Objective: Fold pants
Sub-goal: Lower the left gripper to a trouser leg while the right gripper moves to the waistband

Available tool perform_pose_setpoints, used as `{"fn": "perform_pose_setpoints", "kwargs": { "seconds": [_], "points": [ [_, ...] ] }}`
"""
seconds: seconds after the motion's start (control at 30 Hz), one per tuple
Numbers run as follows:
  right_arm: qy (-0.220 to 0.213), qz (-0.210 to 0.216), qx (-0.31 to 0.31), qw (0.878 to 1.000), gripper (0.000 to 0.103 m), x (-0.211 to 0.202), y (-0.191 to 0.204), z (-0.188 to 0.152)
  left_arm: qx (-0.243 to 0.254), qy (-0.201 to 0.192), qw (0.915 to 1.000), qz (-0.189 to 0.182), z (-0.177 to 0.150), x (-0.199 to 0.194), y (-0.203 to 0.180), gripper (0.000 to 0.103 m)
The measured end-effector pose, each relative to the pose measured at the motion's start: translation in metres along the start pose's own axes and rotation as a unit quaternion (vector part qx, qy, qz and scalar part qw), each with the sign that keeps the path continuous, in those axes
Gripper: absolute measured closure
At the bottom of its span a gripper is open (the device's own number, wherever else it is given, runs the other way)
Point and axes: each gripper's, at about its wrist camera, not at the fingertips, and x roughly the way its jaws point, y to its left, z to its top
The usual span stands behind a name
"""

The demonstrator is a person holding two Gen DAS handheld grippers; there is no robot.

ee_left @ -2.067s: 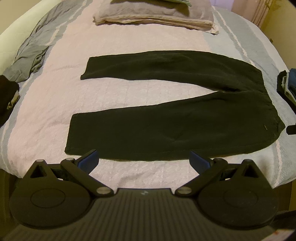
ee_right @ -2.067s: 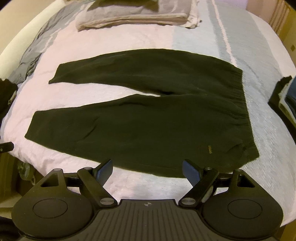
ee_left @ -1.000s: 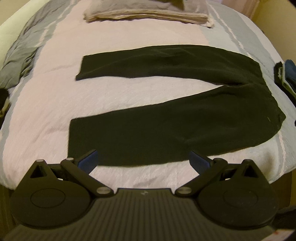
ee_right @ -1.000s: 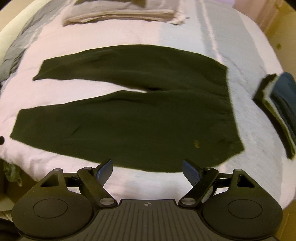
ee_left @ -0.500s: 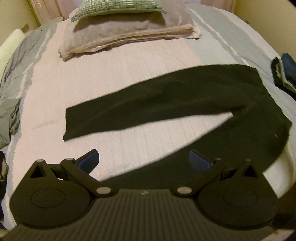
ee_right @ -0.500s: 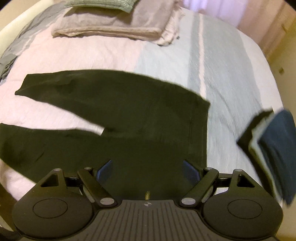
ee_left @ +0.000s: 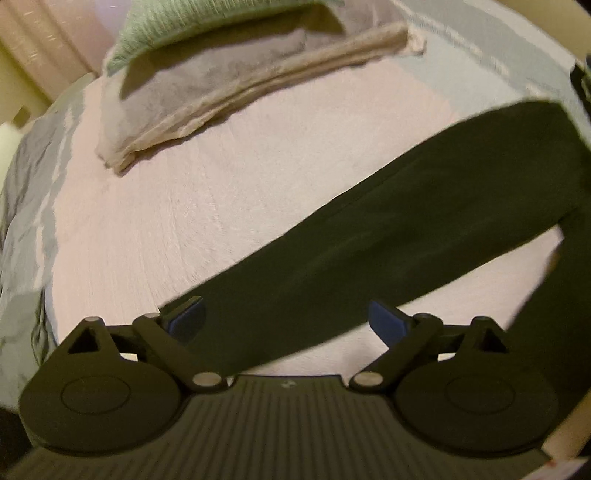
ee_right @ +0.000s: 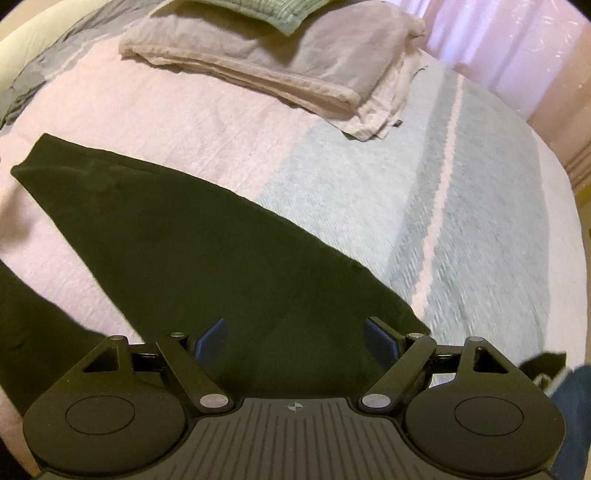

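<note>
Black pants (ee_left: pixel 388 236) lie flat on the bed, legs spread apart. In the left wrist view the far leg runs diagonally, and its cuff end sits between the fingers of my left gripper (ee_left: pixel 286 321). The jaws are wide and closing, and the blue pads do not press the cloth. In the right wrist view the pants (ee_right: pixel 207 258) fill the lower left, and my right gripper (ee_right: pixel 295 341) hangs open over the far waist corner, with black cloth beneath and between its fingers, apart from the pads.
A folded beige blanket (ee_left: pixel 236 88) with a green cushion (ee_left: pixel 207 33) on it lies at the bed's far end; the blanket (ee_right: pixel 288 62) also shows in the right wrist view. Folded dark and blue clothes (ee_right: pixel 569 398) lie at the right. The bedspread (ee_right: pixel 424 192) is pink and grey-striped.
Both grippers have swept from the near leg across the pants to the far leg and waist, dropping closer to the cloth and rolling, so the pants now look diagonal.
</note>
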Motion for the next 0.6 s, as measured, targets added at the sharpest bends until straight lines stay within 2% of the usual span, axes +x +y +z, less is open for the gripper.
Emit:
{"fn": "perform_pose_setpoints", "kwargs": {
  "seconds": [0.2, 0.3, 0.37, 0.43, 0.53, 0.6],
  "points": [
    [0.021, -0.010, -0.015, 1.000, 0.024, 0.056, 0.003, 0.022, 0.068, 0.031, 0.9968, -0.027, -0.002, 0.092, 0.058, 0.032],
    [0.030, -0.013, -0.024, 0.999, 0.024, 0.083, 0.003, 0.032, 0.113, 0.037, 0.9919, -0.044, 0.000, 0.130, 0.075, 0.044],
    [0.035, -0.018, -0.030, 0.999, 0.024, 0.102, 0.002, 0.037, 0.137, 0.041, 0.9877, -0.064, 0.003, 0.153, 0.085, 0.056],
    [0.039, -0.021, -0.037, 0.998, 0.024, 0.117, 0.002, 0.042, 0.150, 0.048, 0.9842, -0.080, 0.006, 0.173, 0.091, 0.062],
    [0.044, -0.027, -0.050, 0.997, 0.024, 0.132, 0.000, 0.048, 0.201, 0.072, 0.9712, -0.105, 0.006, 0.196, 0.092, 0.062],
    [0.049, -0.028, -0.054, 0.997, 0.024, 0.141, -0.002, 0.048, 0.223, 0.093, 0.9610, -0.135, 0.005, 0.206, 0.094, 0.062]
  ]
}}
